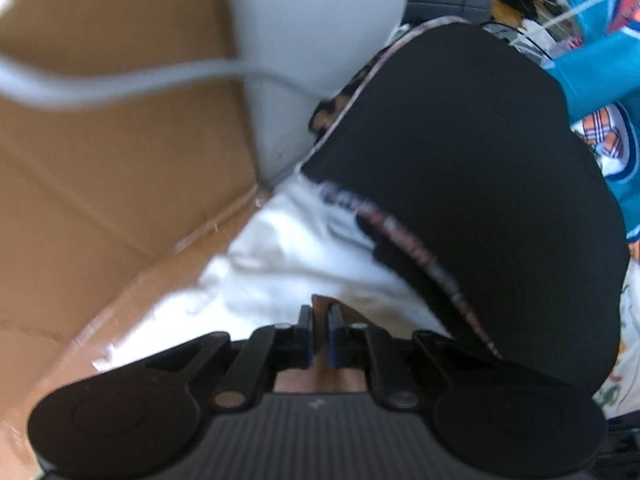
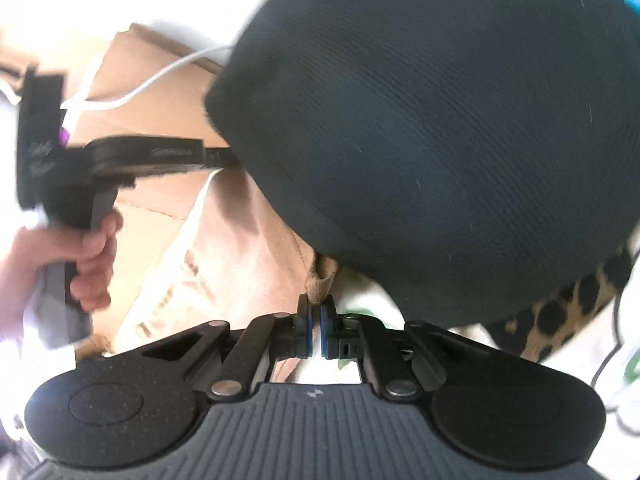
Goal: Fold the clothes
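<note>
Cardboard (image 1: 100, 152) backdrop; both grippers, left (image 1: 320, 320) and right (image 2: 316, 312), pinch tan cloth (image 2: 320, 276), apparently, under ribbed black fabric (image 2: 440, 140).

Both wrist views close above the black garment (image 1: 460, 184) (shared), facing forward along each claw.

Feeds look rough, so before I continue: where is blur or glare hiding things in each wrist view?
Left wrist: motion blur smears the white garment and cardboard; the left gripper stays sharp. Right wrist: the top left is blown out white, the hand is blurred, and the black garment shows crisp weave.
</note>
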`<state>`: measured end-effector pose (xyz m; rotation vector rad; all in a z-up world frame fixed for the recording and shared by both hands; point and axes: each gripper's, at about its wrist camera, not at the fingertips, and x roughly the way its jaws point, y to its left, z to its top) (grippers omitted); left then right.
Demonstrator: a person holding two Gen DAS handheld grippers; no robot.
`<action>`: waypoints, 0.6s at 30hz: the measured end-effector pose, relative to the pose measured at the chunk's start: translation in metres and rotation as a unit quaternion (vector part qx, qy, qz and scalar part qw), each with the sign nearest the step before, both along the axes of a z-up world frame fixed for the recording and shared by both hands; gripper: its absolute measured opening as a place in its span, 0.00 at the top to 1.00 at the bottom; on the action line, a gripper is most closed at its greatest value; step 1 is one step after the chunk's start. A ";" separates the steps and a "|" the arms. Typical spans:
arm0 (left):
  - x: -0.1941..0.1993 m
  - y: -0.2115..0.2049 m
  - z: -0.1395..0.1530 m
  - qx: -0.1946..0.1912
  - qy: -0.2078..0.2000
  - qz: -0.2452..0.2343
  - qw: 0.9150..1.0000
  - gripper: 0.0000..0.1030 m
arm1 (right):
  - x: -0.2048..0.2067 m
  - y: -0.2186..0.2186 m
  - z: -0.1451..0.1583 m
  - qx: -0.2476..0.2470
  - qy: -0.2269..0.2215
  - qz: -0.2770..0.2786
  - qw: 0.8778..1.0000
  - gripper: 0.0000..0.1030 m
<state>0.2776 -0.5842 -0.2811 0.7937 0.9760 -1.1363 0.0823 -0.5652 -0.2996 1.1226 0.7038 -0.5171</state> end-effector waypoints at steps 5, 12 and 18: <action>-0.013 -0.016 0.003 0.006 -0.061 -0.003 0.998 0.98 | 0.001 0.004 0.001 -0.009 0.001 0.016 1.000 0.98; -0.019 -0.027 0.012 0.023 -0.087 0.013 0.996 0.98 | 0.001 0.011 -0.005 0.001 0.019 0.032 0.999 0.96; -0.016 -0.032 0.027 0.020 -0.124 0.030 0.992 0.79 | -0.002 0.021 0.007 -0.021 0.029 0.040 0.999 0.93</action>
